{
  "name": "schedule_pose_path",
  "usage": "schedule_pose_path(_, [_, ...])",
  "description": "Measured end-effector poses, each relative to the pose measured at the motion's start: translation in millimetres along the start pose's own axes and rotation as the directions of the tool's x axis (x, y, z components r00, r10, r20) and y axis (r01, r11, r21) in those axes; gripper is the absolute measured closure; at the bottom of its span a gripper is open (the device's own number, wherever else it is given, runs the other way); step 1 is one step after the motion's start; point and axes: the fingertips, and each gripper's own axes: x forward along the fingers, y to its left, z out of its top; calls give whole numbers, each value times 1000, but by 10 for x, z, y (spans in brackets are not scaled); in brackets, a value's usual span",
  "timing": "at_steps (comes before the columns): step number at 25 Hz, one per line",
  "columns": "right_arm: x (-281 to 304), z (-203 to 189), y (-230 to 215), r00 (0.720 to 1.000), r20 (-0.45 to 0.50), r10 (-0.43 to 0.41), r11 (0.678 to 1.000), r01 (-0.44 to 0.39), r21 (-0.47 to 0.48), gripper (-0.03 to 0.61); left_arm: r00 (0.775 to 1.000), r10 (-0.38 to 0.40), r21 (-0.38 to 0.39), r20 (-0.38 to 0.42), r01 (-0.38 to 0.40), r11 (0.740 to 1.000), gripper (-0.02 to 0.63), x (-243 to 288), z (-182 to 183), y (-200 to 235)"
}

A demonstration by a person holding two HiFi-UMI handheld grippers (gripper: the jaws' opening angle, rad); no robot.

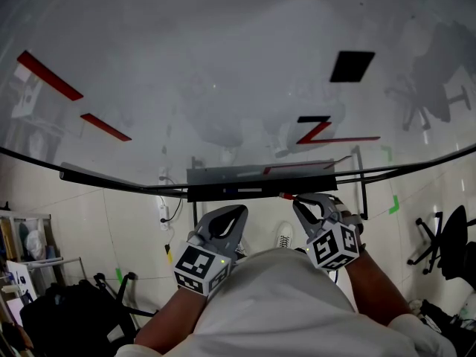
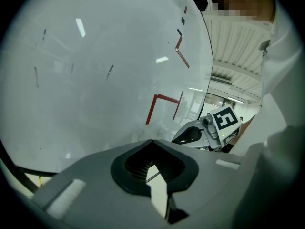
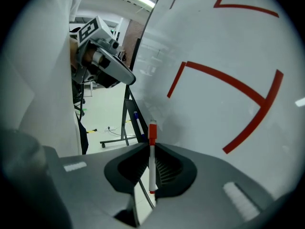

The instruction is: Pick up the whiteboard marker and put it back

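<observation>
A white whiteboard marker with a red cap [image 3: 152, 162] stands upright between the jaws of my right gripper [image 3: 151, 149], which is shut on it. In the head view the right gripper [image 1: 303, 201] is just under the whiteboard's grey tray [image 1: 260, 177], and the marker's red end [image 1: 286, 196] pokes out to its left. My left gripper [image 1: 235, 213] hangs below the tray's left half, and its jaws [image 2: 152, 142] meet with nothing between them. The right gripper's body [image 2: 202, 131] shows in the left gripper view.
The whiteboard [image 1: 223, 73] carries red lines and a black square [image 1: 352, 66]. A blue marker [image 3: 137, 119] lies by the board's stand. An office chair [image 1: 446, 245] stands at the right, a dark bag [image 1: 67, 314] at the lower left, and cables [image 1: 165, 213] lie on the floor.
</observation>
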Motion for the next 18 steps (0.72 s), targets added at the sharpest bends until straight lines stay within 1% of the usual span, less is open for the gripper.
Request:
schedule_pose_path(4, [98, -97, 2, 999, -44, 7, 998, -9, -58, 538, 1000, -2, -2, -1, 2, 1000, 597, 5, 1, -3])
schedule_pose_path(11, [162, -106, -20, 999, -50, 5, 997, -9, -82, 538, 1000, -6, -7, -8, 6, 1000, 597, 18, -21, -3])
schedule_pose_path(16, [300, -164, -3, 996, -88, 10, 985, -25, -169, 538, 1000, -11, -6, -11, 11, 1000, 597, 29, -24, -18])
schedule_pose_path(18, [354, -204, 10, 995, -103, 13, 982, -33, -188, 538, 1000, -11, -7, -11, 11, 1000, 597, 21, -24, -19])
